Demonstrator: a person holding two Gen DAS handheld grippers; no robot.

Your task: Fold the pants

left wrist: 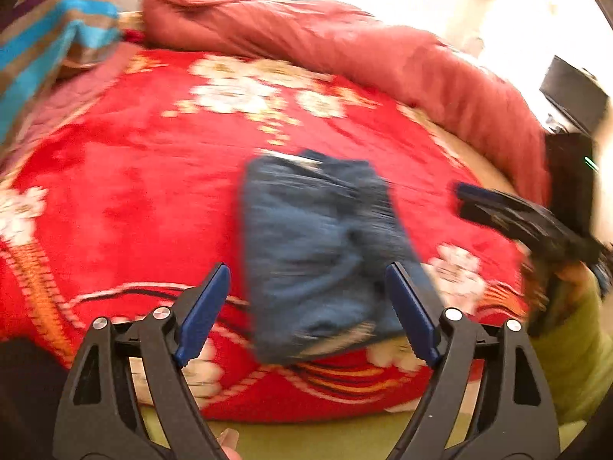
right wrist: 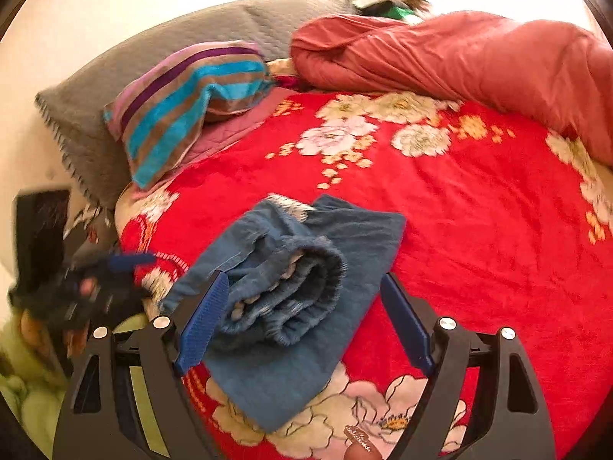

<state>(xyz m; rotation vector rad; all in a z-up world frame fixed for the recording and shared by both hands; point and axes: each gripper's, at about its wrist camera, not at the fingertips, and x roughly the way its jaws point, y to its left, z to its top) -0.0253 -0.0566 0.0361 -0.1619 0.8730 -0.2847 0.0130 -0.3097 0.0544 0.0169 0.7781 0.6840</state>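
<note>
We work over a bed covered by a red floral blanket point(right wrist: 479, 230), with a rolled salmon quilt point(right wrist: 479, 53) toward 1 o'clock and a striped pillow point(right wrist: 184, 103) toward 10 o'clock in the right wrist view. The pants point(right wrist: 291, 299), blue denim, lie in a compact folded bundle near the bed's front edge, at the centre of both views, the waistband layers curled open on top. Our left gripper point(left wrist: 308, 306) and right gripper point(right wrist: 302, 318) both hover with jaws wide and hold nothing; the left view is blurred by motion. We judge the folding nearly complete. The risk is the loose curled top layer: it could spring open, or a careless jaw could drag the bundle toward 6 o'clock and off the blanket's edge.
</note>
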